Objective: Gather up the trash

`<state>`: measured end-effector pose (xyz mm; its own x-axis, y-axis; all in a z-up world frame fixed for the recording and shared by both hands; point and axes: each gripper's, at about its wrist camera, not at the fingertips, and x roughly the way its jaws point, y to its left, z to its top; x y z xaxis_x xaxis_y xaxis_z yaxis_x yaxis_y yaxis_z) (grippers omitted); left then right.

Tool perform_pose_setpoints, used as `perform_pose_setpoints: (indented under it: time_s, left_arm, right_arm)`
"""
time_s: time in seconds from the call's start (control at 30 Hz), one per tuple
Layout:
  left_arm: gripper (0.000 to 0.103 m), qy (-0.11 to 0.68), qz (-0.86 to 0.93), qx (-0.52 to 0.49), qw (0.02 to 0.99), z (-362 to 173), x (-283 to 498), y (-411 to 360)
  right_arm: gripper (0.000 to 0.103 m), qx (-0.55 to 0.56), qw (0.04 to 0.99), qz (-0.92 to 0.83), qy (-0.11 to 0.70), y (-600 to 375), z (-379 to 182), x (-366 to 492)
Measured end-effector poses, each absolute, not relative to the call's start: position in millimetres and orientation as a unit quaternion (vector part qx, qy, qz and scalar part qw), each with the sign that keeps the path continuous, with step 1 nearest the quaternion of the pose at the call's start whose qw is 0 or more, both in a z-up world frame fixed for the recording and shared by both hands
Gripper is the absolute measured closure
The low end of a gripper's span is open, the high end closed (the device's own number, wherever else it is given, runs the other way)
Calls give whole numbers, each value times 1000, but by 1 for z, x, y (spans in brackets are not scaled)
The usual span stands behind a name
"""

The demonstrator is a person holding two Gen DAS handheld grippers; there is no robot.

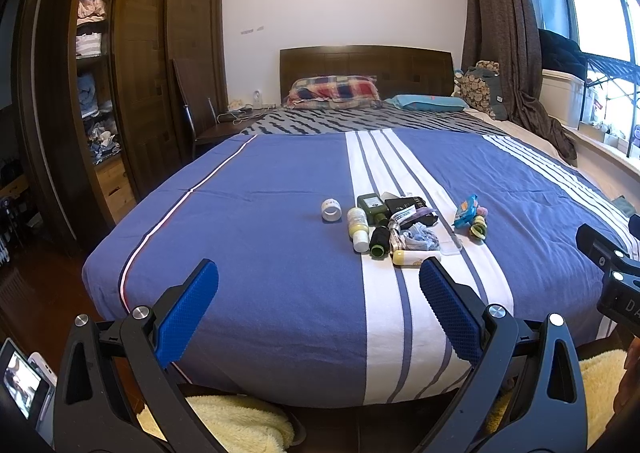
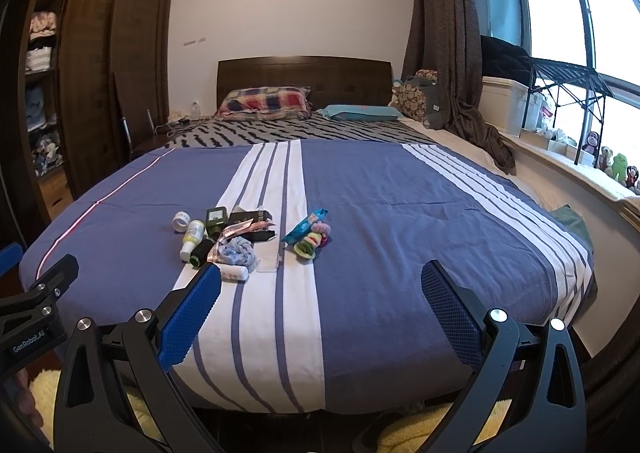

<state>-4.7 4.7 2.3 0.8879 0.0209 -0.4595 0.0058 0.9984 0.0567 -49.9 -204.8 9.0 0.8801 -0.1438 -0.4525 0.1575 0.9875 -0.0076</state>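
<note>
A heap of small items lies on the white stripes of the blue bed cover (image 1: 260, 213): a white tape roll (image 1: 331, 209), a yellow-white bottle (image 1: 358, 227), a dark green bottle (image 1: 373, 206), a black spool (image 1: 379, 241), crumpled light-blue cloth (image 1: 422, 236) and a blue snack wrapper (image 1: 466, 210) next to coloured hair ties (image 1: 479, 227). The same heap shows in the right wrist view, with the wrapper (image 2: 306, 226) and the tape roll (image 2: 181, 220). My left gripper (image 1: 318, 281) hangs open above the bed's foot, short of the heap. My right gripper (image 2: 320, 285) is open too, to the right of the heap.
A dark wooden wardrobe (image 1: 132, 73) with open shelves stands left of the bed. Pillows (image 1: 334, 91) lie at the headboard. A curtain (image 2: 448, 33), window ledge with a white box (image 2: 506, 105) and plush toys (image 2: 616, 169) run along the right. Yellow fluffy rugs (image 1: 244, 421) lie on the floor.
</note>
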Motion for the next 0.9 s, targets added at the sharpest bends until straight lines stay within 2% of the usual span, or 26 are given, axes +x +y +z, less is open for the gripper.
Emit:
perform_pose_setpoints:
  time_s: [0.9]
  left_arm:
    - [8, 237, 4, 29, 971, 3, -5, 6]
  right_arm:
    - [3, 10, 969, -71, 236, -200, 11, -45]
